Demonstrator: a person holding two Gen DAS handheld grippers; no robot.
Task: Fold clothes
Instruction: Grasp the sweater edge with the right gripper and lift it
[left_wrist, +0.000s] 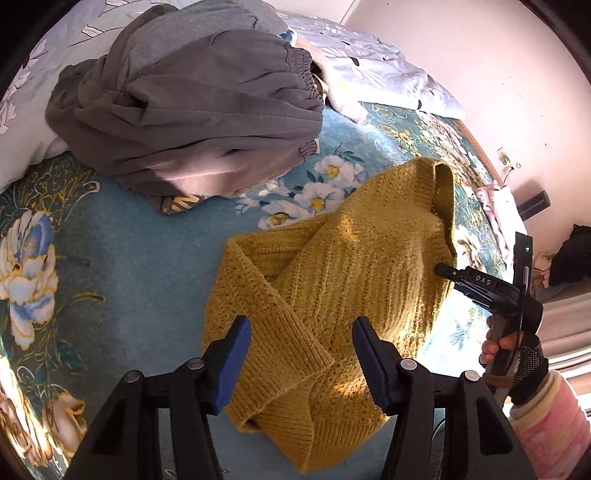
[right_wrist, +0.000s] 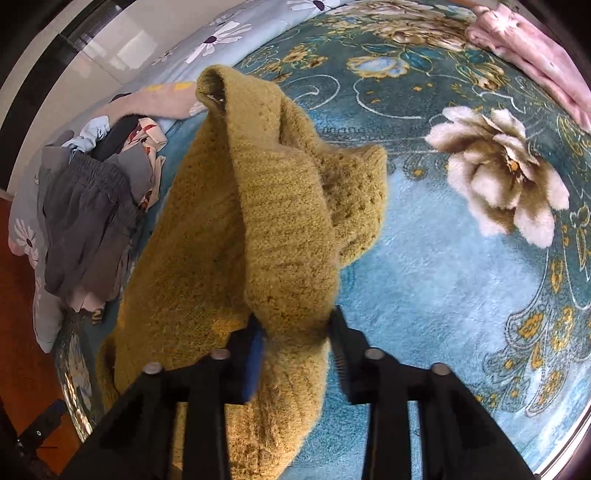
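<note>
Nearby, grey trousers lie heaped beyond the yellow sweater.

Floral teal blanket, daisy-print quilt

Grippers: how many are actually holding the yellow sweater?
1. The right gripper is shut on the yellow sweater, lifting one edge. The left gripper hangs open above it, gripping nothing.

The mustard-yellow knitted sweater lies on the teal floral blanket. Behind it to the left sits the crumpled grey trousers pile, apart from it.
</note>
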